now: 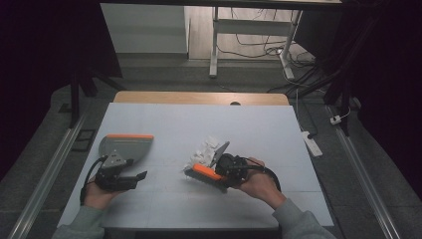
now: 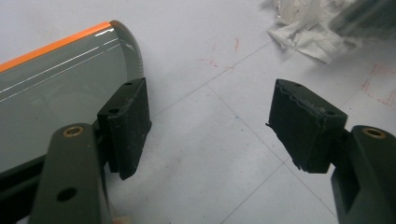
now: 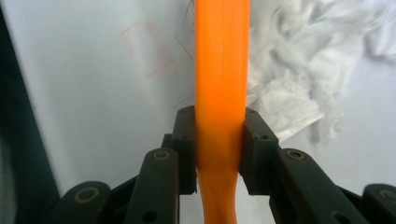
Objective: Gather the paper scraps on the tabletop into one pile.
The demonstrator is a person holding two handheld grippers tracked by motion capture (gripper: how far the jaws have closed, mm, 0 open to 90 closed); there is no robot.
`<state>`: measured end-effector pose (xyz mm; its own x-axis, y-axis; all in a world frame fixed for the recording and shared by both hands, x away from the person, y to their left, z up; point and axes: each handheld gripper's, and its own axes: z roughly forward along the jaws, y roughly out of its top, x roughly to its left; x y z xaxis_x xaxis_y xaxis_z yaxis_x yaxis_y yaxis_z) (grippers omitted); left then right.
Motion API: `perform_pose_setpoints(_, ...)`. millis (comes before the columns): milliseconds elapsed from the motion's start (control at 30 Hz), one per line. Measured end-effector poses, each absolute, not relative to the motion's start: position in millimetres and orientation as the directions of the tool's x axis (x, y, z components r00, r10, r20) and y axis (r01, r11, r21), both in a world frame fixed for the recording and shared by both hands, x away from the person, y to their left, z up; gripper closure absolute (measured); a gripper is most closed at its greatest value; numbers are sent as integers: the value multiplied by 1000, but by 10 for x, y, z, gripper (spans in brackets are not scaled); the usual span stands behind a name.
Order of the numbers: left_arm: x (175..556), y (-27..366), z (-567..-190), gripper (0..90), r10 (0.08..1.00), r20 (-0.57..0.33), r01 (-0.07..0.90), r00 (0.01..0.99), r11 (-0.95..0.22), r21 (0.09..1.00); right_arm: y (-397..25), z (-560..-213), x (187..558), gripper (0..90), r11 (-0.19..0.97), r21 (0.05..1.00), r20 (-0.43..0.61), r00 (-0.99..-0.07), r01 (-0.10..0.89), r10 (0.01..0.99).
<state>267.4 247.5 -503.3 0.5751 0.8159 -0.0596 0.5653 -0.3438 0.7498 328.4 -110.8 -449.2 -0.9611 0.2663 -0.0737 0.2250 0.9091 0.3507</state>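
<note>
The right gripper is clamped on the orange handle of a small brush, its two jaws pressing the handle from both sides partway along its length. The handle looks like stiff, smooth plastic, so it is probably light and rigid but may slip or twist if squeezed near its rounded end; the present hold across the straight middle seems sound. Just past the brush lies a heap of torn white paper on the table, touching or almost touching the brush head. The scraps look very light, soft and loose; they will likely scatter under a quick stroke, so they are better pushed than picked up.

The left gripper hovers with its jaws wide apart and nothing between them. Right beside its left jaw sits a grey dustpan with an orange rim, well apart from the paper. It appears hard and light; the back edge near the gripper seems the natural place to take hold.
</note>
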Motion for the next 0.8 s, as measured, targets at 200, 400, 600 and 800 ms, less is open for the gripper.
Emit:
perform_pose_setpoints(200, 2678, 2474, -5037, 303, 815, -61, 566, 577, -345, 749, -1198, -4273, 3242, 705, 853, 473, -31, -963, 221, 267)
perform_pose_setpoints(400, 2678, 2455, -5039, 303, 814, -56, 565, 579, -350, 747, -1393, -3990, 3358, 705, 767, 583, -49, -930, 268, 363)
perform_pose_setpoints(600, 2679, 2456, -5042, 303, 814, -55, 566, 579, -352, 746, -1452, -4028, 3822, 705, 721, 584, -82, -856, 374, 510)
perform_pose_setpoints(800, 2687, 2451, -5054, 303, 811, -54, 567, 582, -358, 742, -1356, -4210, 4361, 705, 728, 548, -191, -786, 412, 589)
